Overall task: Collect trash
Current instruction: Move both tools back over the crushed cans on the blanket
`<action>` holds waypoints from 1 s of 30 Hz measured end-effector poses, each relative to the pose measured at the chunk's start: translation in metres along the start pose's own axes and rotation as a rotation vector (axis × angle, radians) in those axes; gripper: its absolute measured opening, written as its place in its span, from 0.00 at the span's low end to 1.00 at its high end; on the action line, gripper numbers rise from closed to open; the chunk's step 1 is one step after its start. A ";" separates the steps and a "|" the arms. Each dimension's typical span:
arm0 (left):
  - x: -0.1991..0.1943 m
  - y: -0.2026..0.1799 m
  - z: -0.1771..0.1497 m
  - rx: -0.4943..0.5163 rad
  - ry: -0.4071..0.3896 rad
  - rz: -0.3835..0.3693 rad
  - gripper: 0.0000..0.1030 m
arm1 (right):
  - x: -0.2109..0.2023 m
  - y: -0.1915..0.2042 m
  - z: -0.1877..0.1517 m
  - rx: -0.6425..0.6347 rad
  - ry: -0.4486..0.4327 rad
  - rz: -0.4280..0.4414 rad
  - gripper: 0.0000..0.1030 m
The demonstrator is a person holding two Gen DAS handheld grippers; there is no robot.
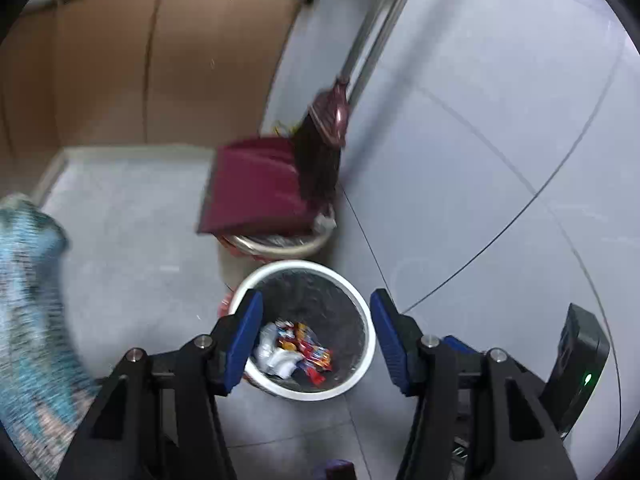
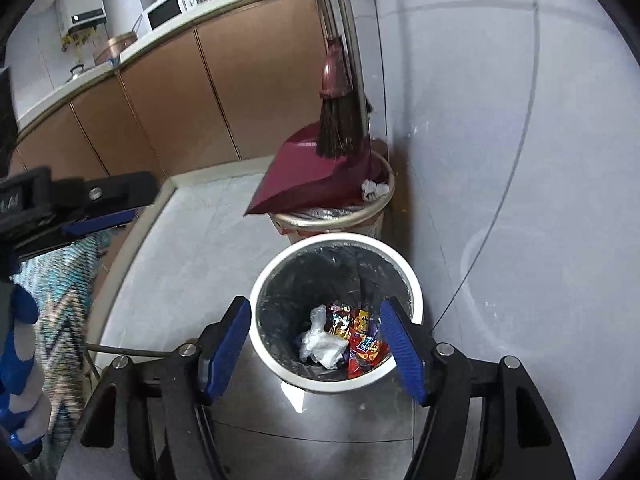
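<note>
Both grippers hang over a white bin (image 2: 335,308) lined with a dark bag, pointing down into it. The left gripper (image 1: 316,336) has its blue pads spread apart with nothing between them; the right gripper (image 2: 316,344) likewise stands open and empty. The trash lies at the bottom of the bin: a crumpled clear plastic wrap (image 2: 320,342) and, touching it at its 3 o'clock, bright snack wrappers (image 2: 362,342). At 12 o'clock from the bin, just beside it, stands a second bin (image 2: 340,216) with a maroon dustpan (image 2: 312,176) resting tilted on its rim and a broom (image 2: 338,120) hanging above it. Brown cabinets (image 2: 160,108) run at 10 o'clock. The left view is blurred.
</note>
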State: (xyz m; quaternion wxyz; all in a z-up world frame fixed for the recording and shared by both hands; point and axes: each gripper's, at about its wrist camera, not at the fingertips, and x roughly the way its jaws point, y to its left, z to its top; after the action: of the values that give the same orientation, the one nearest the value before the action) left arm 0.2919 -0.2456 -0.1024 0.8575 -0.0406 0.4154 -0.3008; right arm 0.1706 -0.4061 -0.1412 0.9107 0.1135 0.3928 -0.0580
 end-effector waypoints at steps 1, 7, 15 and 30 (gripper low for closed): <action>-0.010 0.000 -0.002 0.005 -0.016 0.010 0.53 | -0.007 0.003 0.000 0.000 -0.007 -0.001 0.67; -0.094 -0.006 -0.026 0.040 -0.141 0.104 0.53 | -0.072 0.027 -0.006 -0.029 -0.085 0.003 0.72; -0.211 -0.003 -0.070 0.075 -0.301 0.217 0.53 | -0.163 0.076 -0.021 -0.112 -0.189 0.071 0.78; -0.359 0.042 -0.149 0.046 -0.458 0.389 0.54 | -0.248 0.176 -0.039 -0.286 -0.305 0.212 0.82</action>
State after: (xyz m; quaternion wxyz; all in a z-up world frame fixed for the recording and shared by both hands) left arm 0.0316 0.0126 0.0342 0.9711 -0.0075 0.2045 -0.1230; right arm 0.0073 -0.2219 0.0417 0.9674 0.0139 0.2408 0.0777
